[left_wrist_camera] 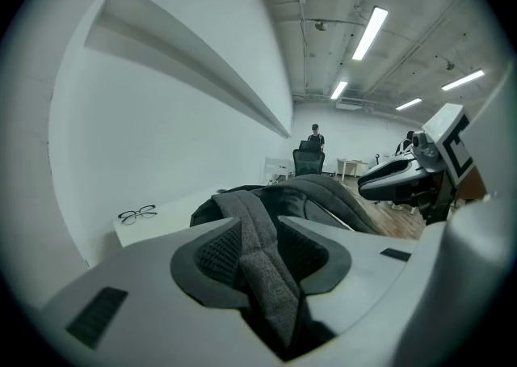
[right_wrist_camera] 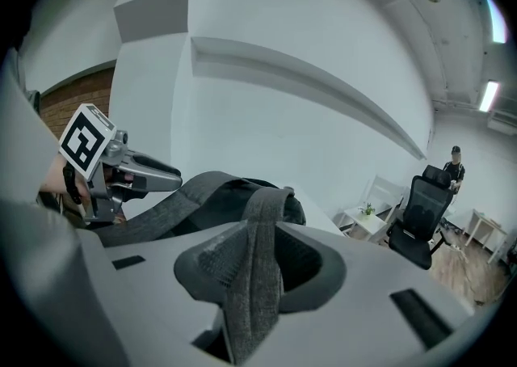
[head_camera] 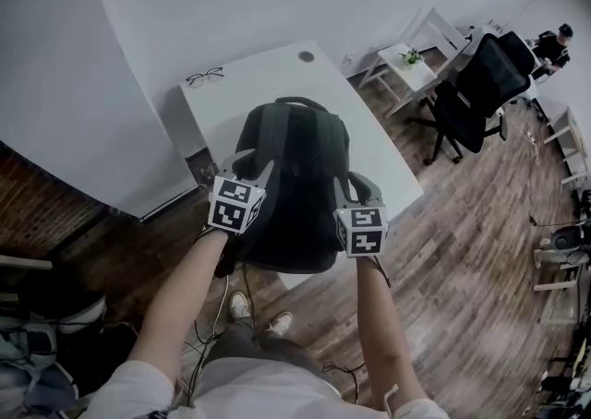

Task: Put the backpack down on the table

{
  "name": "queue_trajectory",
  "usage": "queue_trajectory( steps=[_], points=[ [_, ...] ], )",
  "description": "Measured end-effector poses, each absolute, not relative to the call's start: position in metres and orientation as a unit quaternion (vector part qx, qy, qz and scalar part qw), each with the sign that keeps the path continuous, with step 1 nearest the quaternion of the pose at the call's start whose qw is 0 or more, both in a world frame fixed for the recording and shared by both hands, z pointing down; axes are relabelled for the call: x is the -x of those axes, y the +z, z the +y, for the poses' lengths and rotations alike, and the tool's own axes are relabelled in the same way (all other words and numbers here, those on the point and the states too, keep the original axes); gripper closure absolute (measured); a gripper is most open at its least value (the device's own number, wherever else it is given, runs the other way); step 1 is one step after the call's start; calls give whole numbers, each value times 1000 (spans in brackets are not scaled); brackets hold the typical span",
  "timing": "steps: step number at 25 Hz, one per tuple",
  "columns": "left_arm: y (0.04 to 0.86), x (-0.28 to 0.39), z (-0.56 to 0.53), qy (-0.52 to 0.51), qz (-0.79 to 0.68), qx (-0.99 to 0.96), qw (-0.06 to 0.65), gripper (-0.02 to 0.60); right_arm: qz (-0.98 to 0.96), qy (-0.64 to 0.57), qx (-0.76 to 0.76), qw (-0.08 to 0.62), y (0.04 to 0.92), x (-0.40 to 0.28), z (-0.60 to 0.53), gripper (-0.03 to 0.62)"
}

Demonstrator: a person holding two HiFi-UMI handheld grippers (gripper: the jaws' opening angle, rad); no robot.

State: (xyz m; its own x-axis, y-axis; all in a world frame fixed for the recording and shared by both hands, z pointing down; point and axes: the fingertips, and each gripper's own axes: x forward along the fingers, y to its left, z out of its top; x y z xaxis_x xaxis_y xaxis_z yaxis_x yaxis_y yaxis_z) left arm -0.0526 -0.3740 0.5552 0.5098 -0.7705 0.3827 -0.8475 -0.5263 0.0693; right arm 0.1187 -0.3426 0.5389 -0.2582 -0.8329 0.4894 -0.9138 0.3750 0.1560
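Likely office; swivel chair (head_camera: pixel 480 85), strip lights (left_wrist_camera: pixel 370 32)

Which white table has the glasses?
The big near table: glasses lie near its far-left corner. The small table by the office chair holds a plant.

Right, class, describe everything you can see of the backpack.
The backpack is dark, soft woven fabric, with a loop handle at its far end. It is held lengthwise over the white table, its near end past the edge. The left gripper and right gripper each clamp one grey shoulder strap. Whether it rests on the table is unclear.
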Motion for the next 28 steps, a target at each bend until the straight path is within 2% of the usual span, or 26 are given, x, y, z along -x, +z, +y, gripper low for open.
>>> queue_trajectory(
  steps=[5, 8, 14, 28],
  points=[
    [539, 44, -360, 147, -497, -846, 126, 537, -789, 80, -557, 247, 525, -136, -329, 534],
    [534, 46, -354, 156, -510, -837, 125, 557, -798, 88, -545, 244, 522, -133, -319, 548],
    [503, 37, -327, 134, -519, -837, 109, 563, -816, 86, -528, 219, 505, -130, -295, 553],
    [404, 27, -263, 34, -539, -841, 14, 563, -847, 38, -511, 139, 426, -122, -256, 553]
  ],
)
